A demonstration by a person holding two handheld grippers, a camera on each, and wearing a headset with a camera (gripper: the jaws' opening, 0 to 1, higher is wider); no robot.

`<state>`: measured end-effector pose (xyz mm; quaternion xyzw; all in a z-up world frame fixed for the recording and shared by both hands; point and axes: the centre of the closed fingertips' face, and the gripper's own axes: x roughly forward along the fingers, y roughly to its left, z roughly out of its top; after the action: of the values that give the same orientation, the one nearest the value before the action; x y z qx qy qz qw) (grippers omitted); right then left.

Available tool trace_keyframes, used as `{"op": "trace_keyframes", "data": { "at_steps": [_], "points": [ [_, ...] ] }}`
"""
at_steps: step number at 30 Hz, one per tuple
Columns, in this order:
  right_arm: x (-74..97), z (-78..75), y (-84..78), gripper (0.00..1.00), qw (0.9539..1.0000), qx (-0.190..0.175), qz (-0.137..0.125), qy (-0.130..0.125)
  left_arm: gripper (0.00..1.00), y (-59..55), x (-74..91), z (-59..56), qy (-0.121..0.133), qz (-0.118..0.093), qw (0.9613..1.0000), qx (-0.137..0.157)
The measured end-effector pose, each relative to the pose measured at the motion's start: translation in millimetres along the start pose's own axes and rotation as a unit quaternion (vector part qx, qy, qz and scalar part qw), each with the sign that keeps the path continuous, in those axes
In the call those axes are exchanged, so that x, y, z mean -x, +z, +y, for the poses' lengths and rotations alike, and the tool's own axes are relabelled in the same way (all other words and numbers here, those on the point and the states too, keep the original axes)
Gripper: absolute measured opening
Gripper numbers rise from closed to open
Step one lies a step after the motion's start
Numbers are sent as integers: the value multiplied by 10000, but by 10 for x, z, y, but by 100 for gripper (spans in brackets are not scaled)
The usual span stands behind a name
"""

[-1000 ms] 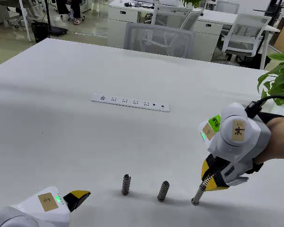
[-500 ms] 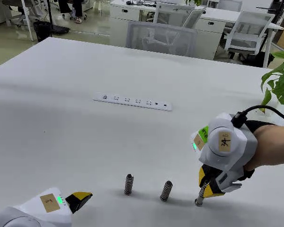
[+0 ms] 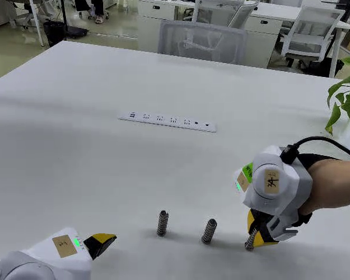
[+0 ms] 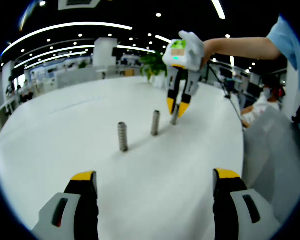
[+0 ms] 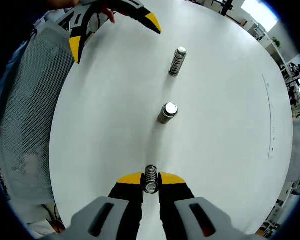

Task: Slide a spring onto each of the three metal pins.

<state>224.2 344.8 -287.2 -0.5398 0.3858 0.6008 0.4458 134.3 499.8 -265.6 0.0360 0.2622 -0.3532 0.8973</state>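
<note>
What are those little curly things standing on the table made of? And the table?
The springs look like metal: grey coiled wire with a dull shine. The pin inside one has a bright, shiny top, likely polished steel. The table looks like smooth matte white laminate or painted board; I can't tell which.

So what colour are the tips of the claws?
Yellow tips on black; the right claw shows it best, in the right gripper view.

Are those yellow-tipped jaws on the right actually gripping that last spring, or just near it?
Touching. The right gripper view shows the right gripper with its two jaws pressed against either side of the spring, no gap.
</note>
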Motion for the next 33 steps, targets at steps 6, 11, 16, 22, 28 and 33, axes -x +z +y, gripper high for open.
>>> {"op": "trace_keyframes", "data": {
  "at_steps": [6, 11, 16, 22, 28, 33],
  "points": [
    [-44, 1, -16, 13, 10000, 2, 24, 1, 97, 0, -7, 1, -6, 5, 10000, 15],
    [-43, 4, -14, 13, 10000, -38, 6, -5, 97, -9, -16, -14, -22, 16, 10000, 17],
    [-48, 10, -10, 13, 10000, -49, 12, -11, 97, 3, -19, -27, -33, -2, 10000, 7],
    [-78, 21, -10, 26, 10000, -39, 8, -49, 97, 10, -2, -23, -19, -12, 10000, 2],
    [-74, 71, 4, 54, 9998, -28, -173, -110, 97, 11, 12, -12, -8, 12, 10000, -52],
    [-67, 98, 48, 84, 9980, -239, -506, -300, 97, 28, 21, -1, 4, 1, 10000, -79]
  ]
}}
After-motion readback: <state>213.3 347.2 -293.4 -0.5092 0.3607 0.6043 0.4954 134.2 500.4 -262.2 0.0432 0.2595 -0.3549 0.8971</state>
